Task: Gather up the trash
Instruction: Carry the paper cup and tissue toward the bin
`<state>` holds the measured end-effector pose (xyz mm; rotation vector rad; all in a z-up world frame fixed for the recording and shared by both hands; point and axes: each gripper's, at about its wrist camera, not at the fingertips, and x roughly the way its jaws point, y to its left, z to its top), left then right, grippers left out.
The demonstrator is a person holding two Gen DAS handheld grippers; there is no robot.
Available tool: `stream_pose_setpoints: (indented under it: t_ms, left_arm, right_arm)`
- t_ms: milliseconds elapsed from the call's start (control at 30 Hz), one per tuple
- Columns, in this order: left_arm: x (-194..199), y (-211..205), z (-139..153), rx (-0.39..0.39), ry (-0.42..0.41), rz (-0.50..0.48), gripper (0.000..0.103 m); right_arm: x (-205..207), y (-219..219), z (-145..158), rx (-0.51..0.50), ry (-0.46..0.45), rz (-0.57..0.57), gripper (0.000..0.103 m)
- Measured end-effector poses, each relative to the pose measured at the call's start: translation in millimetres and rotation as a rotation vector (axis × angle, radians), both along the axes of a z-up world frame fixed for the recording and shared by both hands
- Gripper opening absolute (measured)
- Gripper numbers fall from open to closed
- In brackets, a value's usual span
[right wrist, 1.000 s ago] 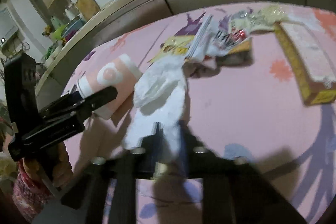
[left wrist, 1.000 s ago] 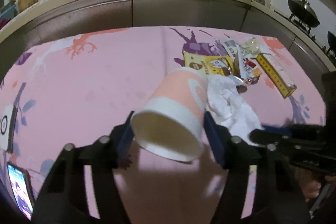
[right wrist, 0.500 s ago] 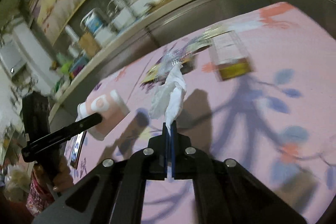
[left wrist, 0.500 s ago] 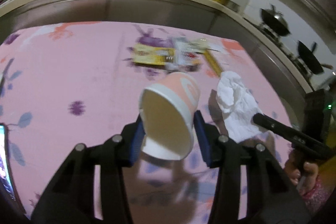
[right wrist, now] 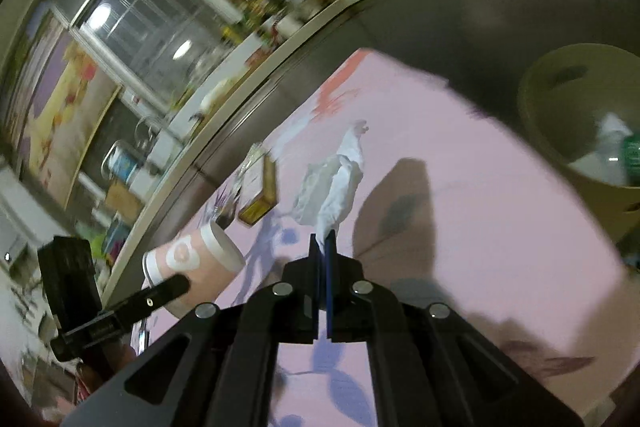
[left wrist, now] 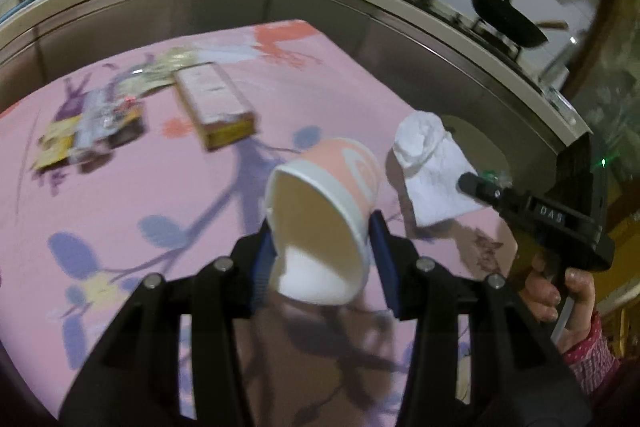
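Though bg blurred, left claw [left wrist: 322, 247] clamps paper cup [left wrist: 320, 227]; right claw [right wrist: 323, 247] pinches tissue [right wrist: 336, 183]; bin [right wrist: 580, 131] cut off.

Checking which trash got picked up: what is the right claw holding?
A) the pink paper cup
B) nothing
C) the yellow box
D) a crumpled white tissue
D: in the right wrist view the right claw is shut on the crumpled white tissue; the left claw holds the pink paper cup.
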<state>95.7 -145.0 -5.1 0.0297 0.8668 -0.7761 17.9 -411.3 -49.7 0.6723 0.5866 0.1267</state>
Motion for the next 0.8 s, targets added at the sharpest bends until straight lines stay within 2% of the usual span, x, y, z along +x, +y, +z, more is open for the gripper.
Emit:
stream_pose_setpoints:
  t_ms: [267, 400, 600, 800]
  left_arm:
    - [2.3, -77.5, 13.9, 0.015, -0.016, -0.127, 0.044]
    - [9.7, -141.3, 22.6, 0.027, -0.018, -0.219, 0.044]
    - [10.5, -251.0, 16.6, 0.095, -0.051, -0.334, 0.044]
    - [13.7, -323.3, -1.5, 0.16, -0.057, -0.375, 0.045]
  right_arm:
    - [-20.5, -63.4, 4.9, 0.022, -0.043, -0.152, 0.0]
    - [-35.2, -107.3, 11.3, 0.014, -0.065, -0.257, 0.0]
    - [-46.8, -166.6, 2.1, 0.01, -0.02, -0.381, 0.0]
    - [-42.4, -199.4, -14.6, 0.04, 0.027, -0.419, 0.0]
